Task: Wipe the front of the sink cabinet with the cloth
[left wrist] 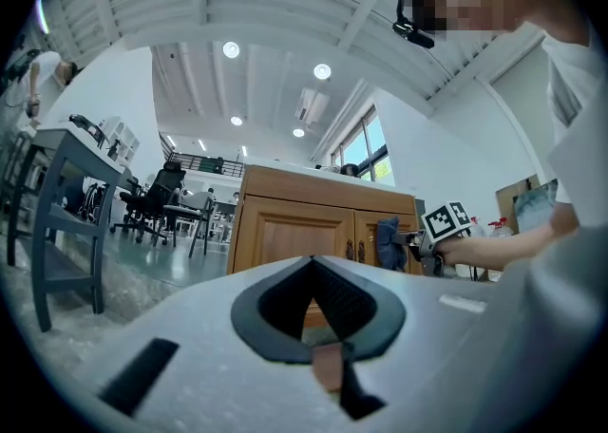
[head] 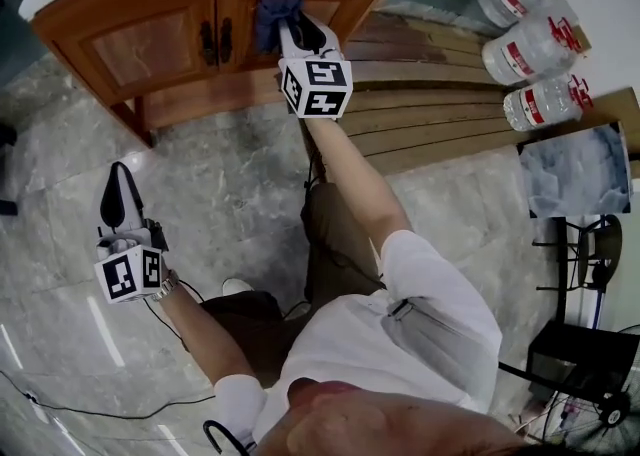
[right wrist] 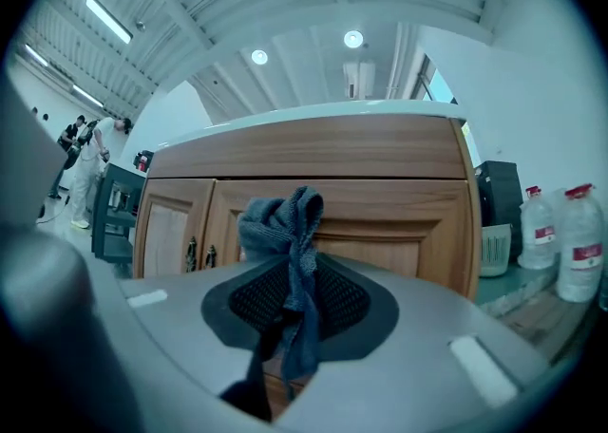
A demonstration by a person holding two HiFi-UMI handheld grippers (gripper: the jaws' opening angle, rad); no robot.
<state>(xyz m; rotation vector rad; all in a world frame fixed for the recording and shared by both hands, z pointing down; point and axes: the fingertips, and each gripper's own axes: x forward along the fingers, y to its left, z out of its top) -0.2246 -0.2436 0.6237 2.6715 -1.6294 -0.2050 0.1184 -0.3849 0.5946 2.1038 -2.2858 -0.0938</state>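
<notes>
Holding the dark blue-grey bunched cloth (right wrist: 285,222) up to the brown wooden sink cabinet (head: 150,44) with my right gripper (right wrist: 293,312).

From my seat, the right gripper's jaws are pinched tight on the cloth's lower end. Its crumpled top lies against the upper part of the cabinet door just right of the two dark metal door handles (head: 215,41). My left gripper (head: 120,189) hangs low, well apart from the cabinet, over the grey marbled floor (head: 240,194). Its jaws are pressed together with nothing between them. Three clear plastic water bottles with red labels (head: 530,44) stand off to the cabinet's right, beside the weathered wooden planks (head: 440,114) that run along the floor there.
</notes>
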